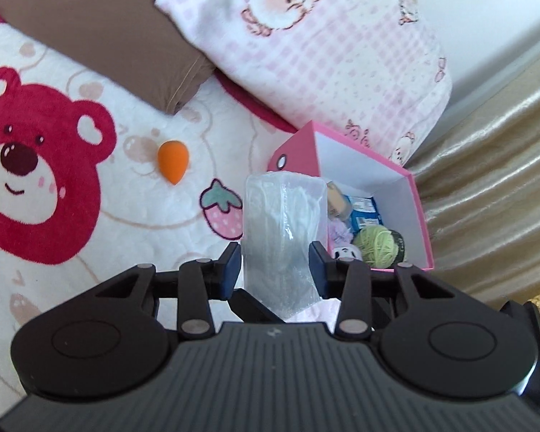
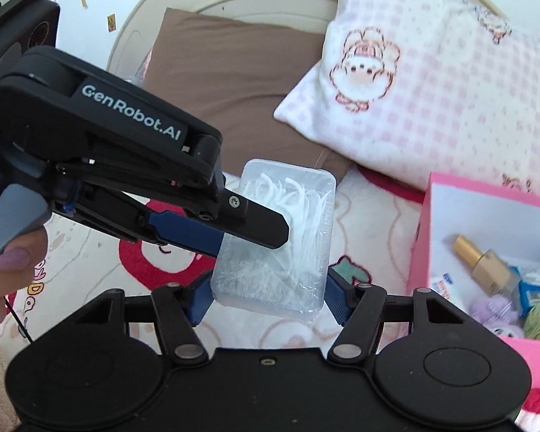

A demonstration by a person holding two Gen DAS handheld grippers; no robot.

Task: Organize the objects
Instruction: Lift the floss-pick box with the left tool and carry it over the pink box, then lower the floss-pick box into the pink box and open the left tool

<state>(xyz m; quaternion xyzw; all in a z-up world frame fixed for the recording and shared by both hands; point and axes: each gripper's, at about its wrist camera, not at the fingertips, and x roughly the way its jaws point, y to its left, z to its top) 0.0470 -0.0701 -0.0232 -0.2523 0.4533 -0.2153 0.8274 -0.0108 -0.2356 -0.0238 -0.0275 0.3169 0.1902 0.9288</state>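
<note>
A clear plastic box of white floss picks (image 1: 282, 234) is held above the bed, just left of an open pink box (image 1: 419, 194). My left gripper (image 1: 275, 262) is shut on the clear box's sides; it comes in from the left in the right wrist view (image 2: 252, 232). My right gripper (image 2: 270, 300) has its blue pads against the lower end of the same clear box (image 2: 288, 237). The pink box (image 2: 424, 234) holds a foundation bottle (image 2: 486, 264), blue packets, green yarn (image 1: 376, 246) and a purple item. An orange teardrop sponge (image 1: 174, 160) lies on the blanket.
The white blanket has a red bear print (image 1: 28, 165) and a strawberry print (image 1: 223, 208). A brown pillow (image 1: 100, 32) and a pink checked pillow (image 1: 324, 46) lie behind. A beige curtain (image 1: 493, 198) hangs at the right. A hand (image 2: 7, 273) grips the left gripper's handle.
</note>
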